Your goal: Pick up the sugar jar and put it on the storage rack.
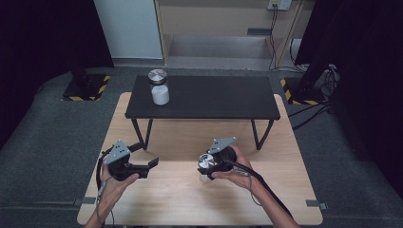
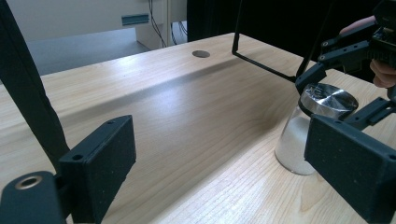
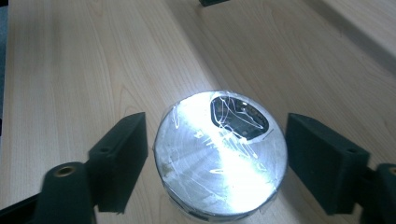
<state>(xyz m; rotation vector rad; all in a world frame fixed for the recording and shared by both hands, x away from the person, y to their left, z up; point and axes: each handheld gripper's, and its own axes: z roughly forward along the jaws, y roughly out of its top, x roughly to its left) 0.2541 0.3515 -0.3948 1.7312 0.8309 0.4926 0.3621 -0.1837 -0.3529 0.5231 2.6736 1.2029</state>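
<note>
A glass jar [image 1: 207, 166] with a shiny metal lid [image 3: 205, 186] and white powder inside [image 2: 292, 147] stands on the wooden table [image 1: 190, 199], right of centre. My right gripper [image 1: 209, 163] comes down over it, one jaw on each side of the lid. In the right gripper view the pads [image 3: 121, 158] sit very close to the rim, with a thin sliver of table visible on the left side. My left gripper [image 1: 146, 155] hovers at the table's left and points toward the jar. It is open, with nothing between its pads [image 2: 100, 163].
A low black bench [image 1: 204, 97] stands across the far half of the table, and a second lidded jar [image 1: 158, 87] with white powder sits at its left end. The bench legs [image 2: 261, 63] reach down to the tabletop. Dark stands and cables flank the table.
</note>
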